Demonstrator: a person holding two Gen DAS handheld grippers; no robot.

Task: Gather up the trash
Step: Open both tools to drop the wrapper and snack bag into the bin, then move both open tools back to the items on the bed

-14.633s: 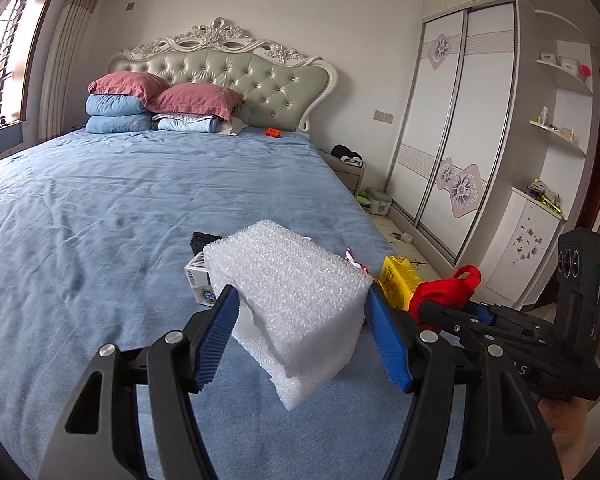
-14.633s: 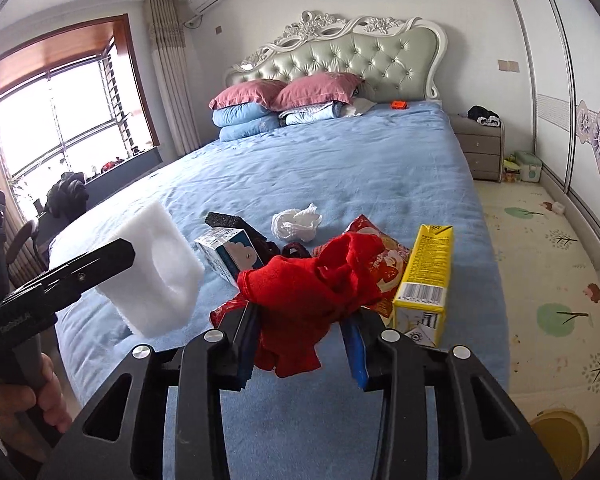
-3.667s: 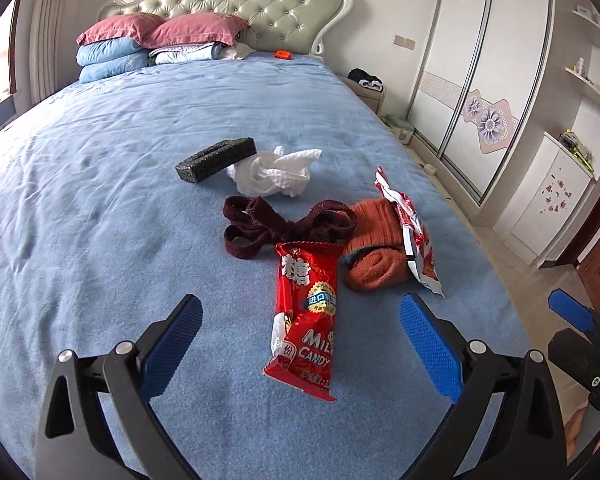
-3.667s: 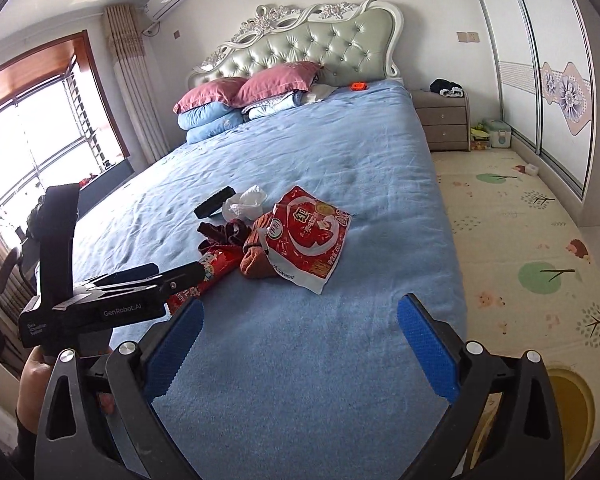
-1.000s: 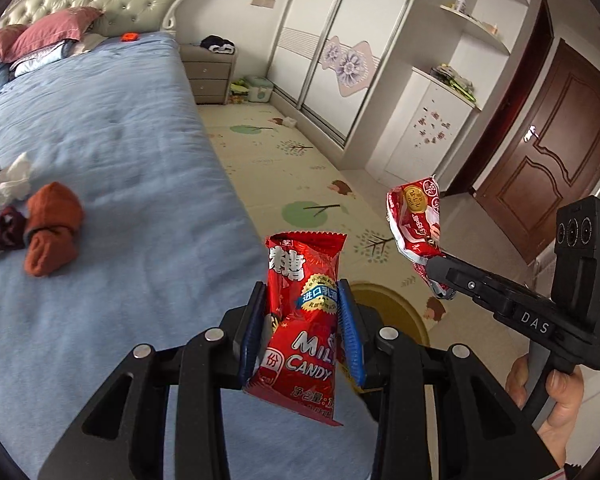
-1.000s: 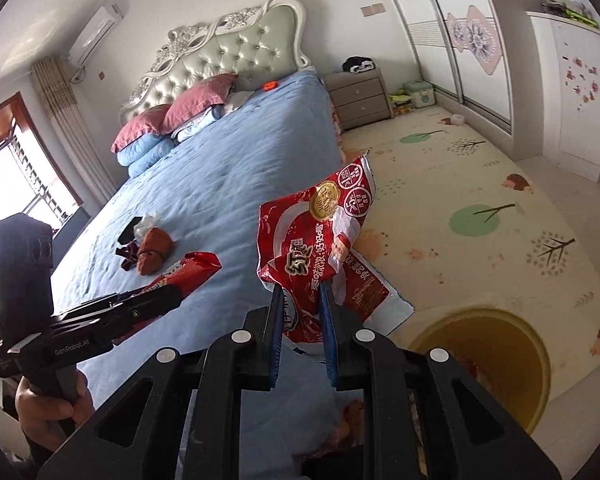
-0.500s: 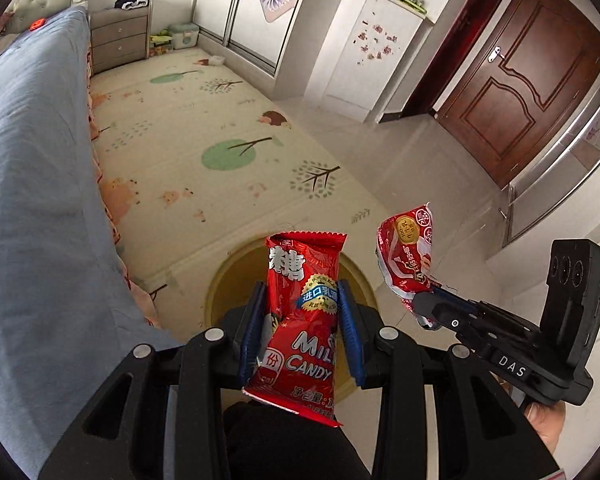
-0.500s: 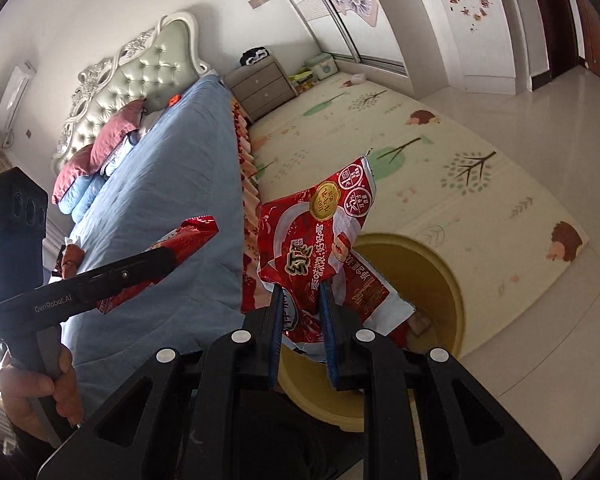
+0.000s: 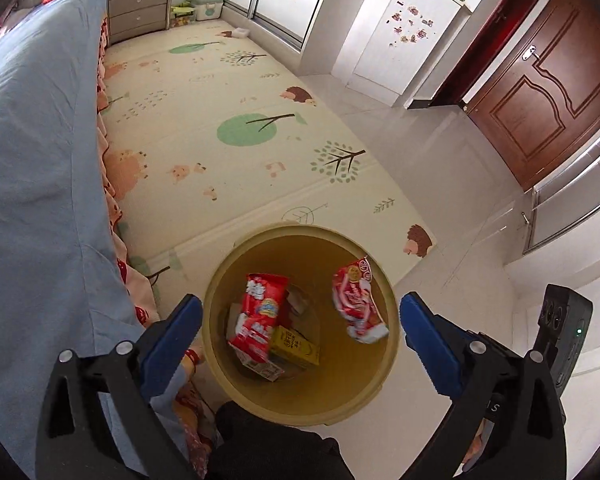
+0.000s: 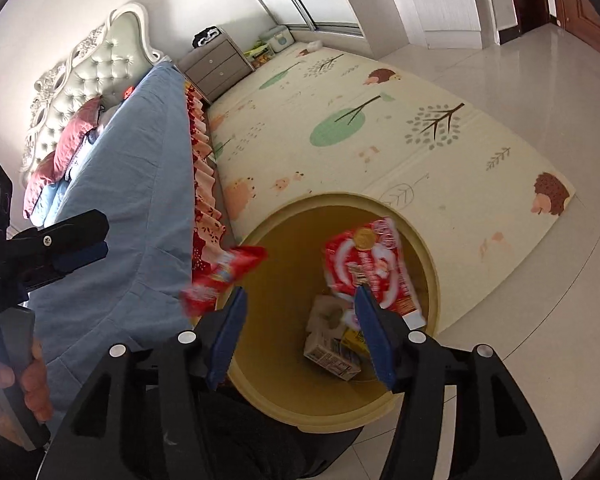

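Cream floor matting (image 9: 236, 148) printed with trees and hedgehogs is spread beside a bed (image 9: 32, 152) covered in blue, with pale tiles (image 9: 452, 168) and a dark wooden door (image 9: 556, 76) seen toward 2 o'clock in the left wrist view. A round yellow bin (image 9: 374, 394) is stood at the mat's near edge, close against the bed skirt. In the left wrist view the left claw (image 9: 300, 332) is held directly above the bin's mouth, its blue pads spread wide to either side of the rim and nothing gripped between them. A red candy wrapper (image 9: 260, 316) is seen within the bin's opening at 9 o'clock, and a red-and-white snack bag (image 9: 358, 300) at 3 o'clock; both appear loose, and it cannot be told whether they are in mid-air or resting. A yellow carton (image 9: 296, 346) and a small printed box (image 9: 262, 366) are lain at the bottom. In the right wrist view the right claw (image 10: 302, 334) is likewise held open over the bin (image 10: 256, 248), empty, with the snack bag (image 10: 374, 268) just beyond its right finger and the blurred candy wrapper (image 10: 224, 276) at the bin's rim at 10 o'clock. The left claw (image 10: 80, 252) is visible there at 9 o'clock.
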